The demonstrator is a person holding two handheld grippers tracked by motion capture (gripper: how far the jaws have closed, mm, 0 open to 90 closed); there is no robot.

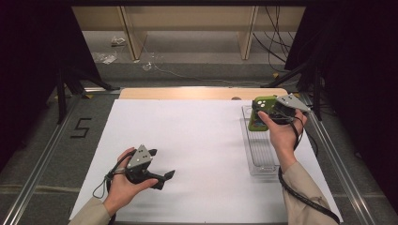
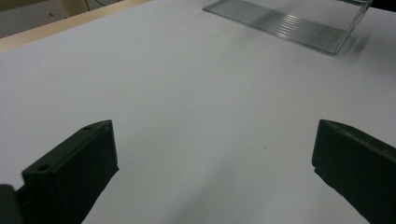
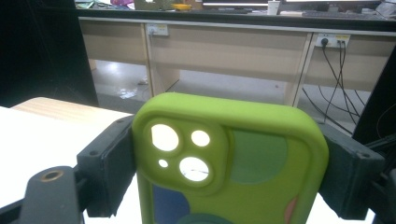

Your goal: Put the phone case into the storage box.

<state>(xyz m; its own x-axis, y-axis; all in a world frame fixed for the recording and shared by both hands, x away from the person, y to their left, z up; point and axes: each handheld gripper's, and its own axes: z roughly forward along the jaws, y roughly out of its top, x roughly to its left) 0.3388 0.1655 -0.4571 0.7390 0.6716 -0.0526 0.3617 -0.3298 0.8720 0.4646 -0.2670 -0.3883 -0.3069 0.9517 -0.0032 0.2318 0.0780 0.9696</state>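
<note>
From the high view, the right gripper (image 1: 276,110) holds a green phone case (image 1: 261,114) above the far end of a clear tray (image 1: 259,161) at the right of the white desk (image 1: 187,140), probably so it can go into or come out of that tray. The left gripper (image 1: 162,176) rests idle near the desk's front edge. A "5" (image 1: 80,127) is marked on the floor at the left.

In the left gripper view the jaws stand wide apart over bare desk, nothing between them, with the tray (image 2: 285,23) ahead.

In the right gripper view both jaws clamp the phone case (image 3: 229,163) by its long sides, camera cut-outs upward. No brand is readable.
</note>
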